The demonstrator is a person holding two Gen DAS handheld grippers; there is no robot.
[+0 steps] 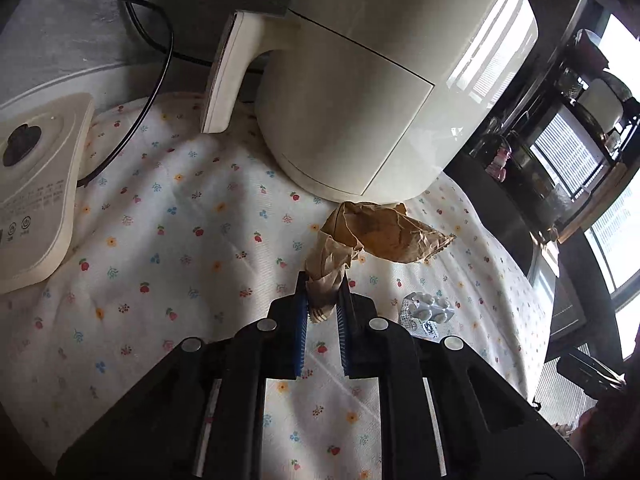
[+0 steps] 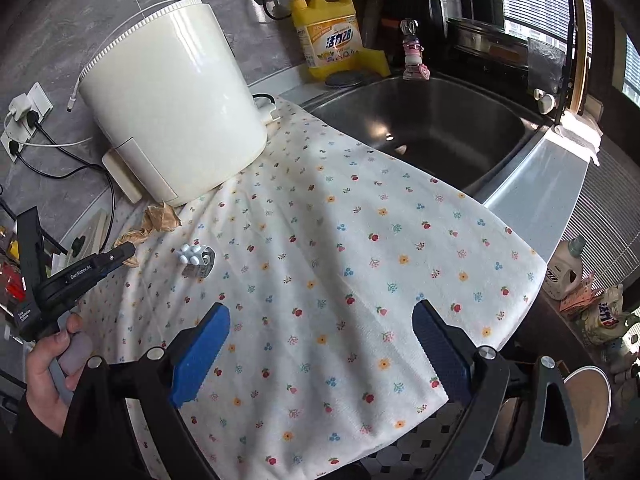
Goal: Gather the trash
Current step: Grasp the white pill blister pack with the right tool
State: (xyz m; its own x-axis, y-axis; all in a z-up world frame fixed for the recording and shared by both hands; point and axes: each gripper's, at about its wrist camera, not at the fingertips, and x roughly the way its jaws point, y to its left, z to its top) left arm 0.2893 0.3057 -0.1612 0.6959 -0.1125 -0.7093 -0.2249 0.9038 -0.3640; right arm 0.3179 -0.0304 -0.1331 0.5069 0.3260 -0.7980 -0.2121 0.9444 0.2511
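Note:
A crumpled brown paper bag (image 1: 372, 236) lies on the flowered cloth (image 1: 180, 240) just in front of a cream appliance (image 1: 360, 80). My left gripper (image 1: 323, 300) is shut on the bag's twisted near end. In the right wrist view the bag (image 2: 158, 222) and the left gripper (image 2: 128, 250) show at the left. A small white blister pack (image 1: 428, 312) lies on the cloth right of the left gripper; it also shows in the right wrist view (image 2: 196, 260). My right gripper (image 2: 320, 356) is open and empty above the cloth's near part.
A steel sink (image 2: 420, 128) lies to the right of the cloth, with a yellow detergent bottle (image 2: 328, 36) behind it. A cream control base (image 1: 36, 192) and black cables (image 1: 152, 60) are at the left. Wall sockets (image 2: 24, 120) are behind the appliance.

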